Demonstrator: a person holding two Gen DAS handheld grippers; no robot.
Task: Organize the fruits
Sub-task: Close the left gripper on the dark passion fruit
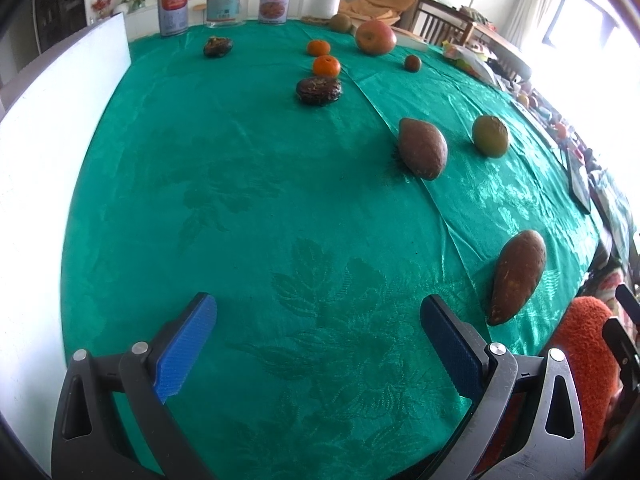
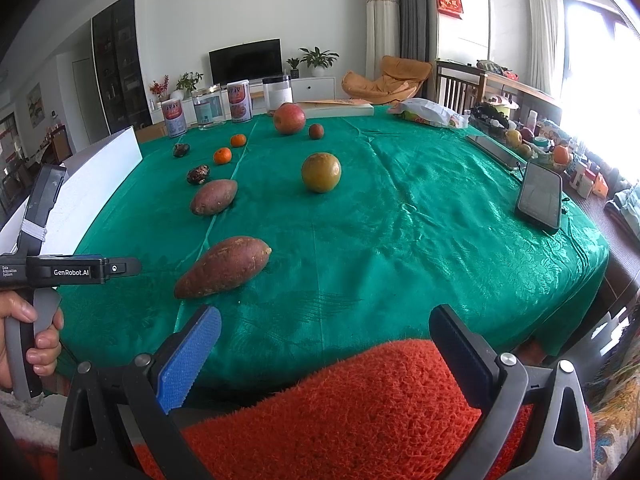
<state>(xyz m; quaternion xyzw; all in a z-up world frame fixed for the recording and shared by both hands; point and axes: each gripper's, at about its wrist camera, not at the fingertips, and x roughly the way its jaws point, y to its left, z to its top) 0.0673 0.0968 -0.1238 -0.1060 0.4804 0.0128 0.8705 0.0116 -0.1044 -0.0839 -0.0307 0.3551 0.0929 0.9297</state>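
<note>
Lying on the green cloth (image 2: 400, 208) were two sweet potatoes (image 2: 223, 267), oranges (image 2: 222, 156) and a red apple (image 2: 289, 119) far back. A phone (image 2: 540, 196) sat right. Both the left gripper (image 1: 318, 340) and right gripper (image 2: 325, 350) gaped wide, holding nothing.

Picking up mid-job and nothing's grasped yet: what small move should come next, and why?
Probably ease the left gripper forward and right toward the nearest sweet potato. Both grippers are open and empty, the right gripper sits back over orange fabric, and that potato lies just beyond the left one's right finger.
</note>
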